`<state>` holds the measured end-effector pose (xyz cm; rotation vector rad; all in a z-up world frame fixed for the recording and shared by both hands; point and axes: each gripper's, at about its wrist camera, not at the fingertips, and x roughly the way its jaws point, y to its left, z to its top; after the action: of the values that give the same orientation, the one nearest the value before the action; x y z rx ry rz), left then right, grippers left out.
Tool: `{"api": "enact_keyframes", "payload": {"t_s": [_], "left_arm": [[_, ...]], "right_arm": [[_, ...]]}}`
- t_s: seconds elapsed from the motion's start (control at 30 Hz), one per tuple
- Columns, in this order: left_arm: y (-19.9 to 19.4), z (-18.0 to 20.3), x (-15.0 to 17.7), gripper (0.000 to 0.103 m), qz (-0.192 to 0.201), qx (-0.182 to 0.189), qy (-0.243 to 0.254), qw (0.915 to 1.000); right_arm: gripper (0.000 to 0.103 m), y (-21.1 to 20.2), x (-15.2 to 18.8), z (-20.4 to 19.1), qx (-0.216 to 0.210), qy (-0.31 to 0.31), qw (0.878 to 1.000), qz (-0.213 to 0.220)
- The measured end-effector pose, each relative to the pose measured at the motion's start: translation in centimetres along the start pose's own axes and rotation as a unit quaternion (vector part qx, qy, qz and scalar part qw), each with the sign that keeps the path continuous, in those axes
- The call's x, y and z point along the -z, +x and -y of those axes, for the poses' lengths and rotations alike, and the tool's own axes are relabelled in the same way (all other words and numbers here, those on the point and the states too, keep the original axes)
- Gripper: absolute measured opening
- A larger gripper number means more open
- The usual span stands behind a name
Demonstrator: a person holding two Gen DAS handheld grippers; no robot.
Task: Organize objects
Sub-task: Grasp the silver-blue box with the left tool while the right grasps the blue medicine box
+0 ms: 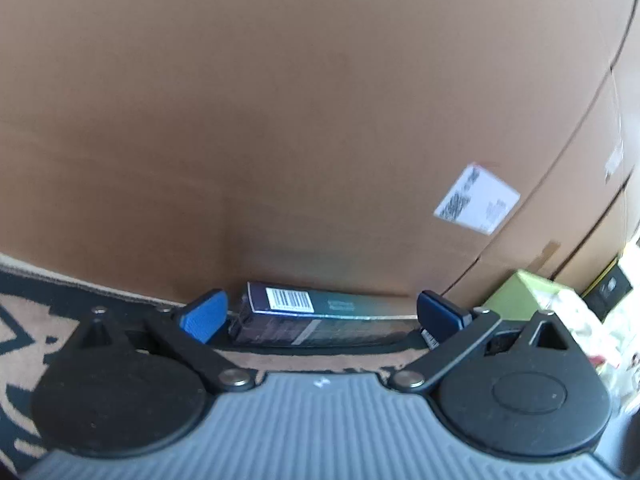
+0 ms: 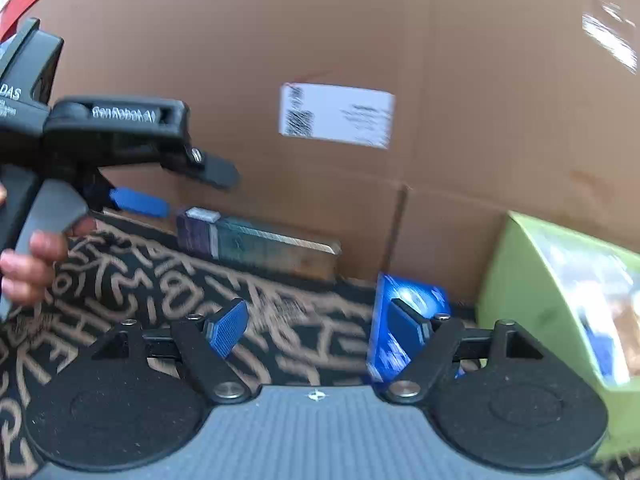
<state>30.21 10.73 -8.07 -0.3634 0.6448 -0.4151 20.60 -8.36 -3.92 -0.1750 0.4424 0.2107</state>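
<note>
A long dark box with a barcode (image 1: pixel 304 314) lies on the patterned rug against a big cardboard box (image 1: pixel 280 120). My left gripper (image 1: pixel 322 314) is open, its blue pads on either side of the dark box, not touching it. In the right wrist view the same dark box (image 2: pixel 256 242) lies against the cardboard, with the left gripper (image 2: pixel 160 188) just left of it. My right gripper (image 2: pixel 320 330) is open and empty above the rug. A small blue box (image 2: pixel 396 320) stands by its right finger.
A green box (image 2: pixel 560 300) stands at the right on the black-and-tan rug (image 2: pixel 160 280); it also shows in the left wrist view (image 1: pixel 524 292). The cardboard box (image 2: pixel 400 60) with a white label (image 2: pixel 336 114) walls off the far side.
</note>
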Motion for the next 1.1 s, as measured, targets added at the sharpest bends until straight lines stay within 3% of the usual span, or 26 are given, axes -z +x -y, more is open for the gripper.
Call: {"api": "enact_keyframes", "payload": {"t_s": [0.17,0.4,0.6,0.77,0.93,0.97,1.1], "left_arm": [[0.3,-0.1,-0.3,0.103,-0.016,0.009,0.014,0.9997],[-0.7,-1.3,-0.3,0.103,-0.028,0.022,0.01,0.9993],[-4.4,-0.9,1.6,0.103,-0.033,0.037,0.013,0.9987],[-8.3,-0.8,4.1,0.103,-0.041,0.064,0.015,0.997],[-10.5,-0.4,3.0,0.103,-0.019,0.045,0.036,0.9981],[-10.3,0.0,2.6,0.103,-0.021,0.042,0.046,0.9979],[-7.3,2.4,2.2,0.103,-0.046,0.023,0.113,0.9923]], "right_arm": [[0.084,4.1,-2.0,0.5,-0.047,0.008,0.998,-0.037],[0.088,7.7,-2.4,0.3,-0.064,-0.01,0.997,-0.053],[0.093,4.8,-2.0,0.6,-0.113,0.006,0.994,-0.014],[0.091,2.1,-0.4,0.6,-0.139,0.006,0.99,-0.031],[0.091,-1.3,0.7,1.9,-0.03,0.034,0.999,0.007],[0.09,-1.3,0.8,2.1,0.0,0.037,0.999,-0.001],[0.085,-0.6,1.1,1.3,0.039,0.036,0.998,-0.046]]}}
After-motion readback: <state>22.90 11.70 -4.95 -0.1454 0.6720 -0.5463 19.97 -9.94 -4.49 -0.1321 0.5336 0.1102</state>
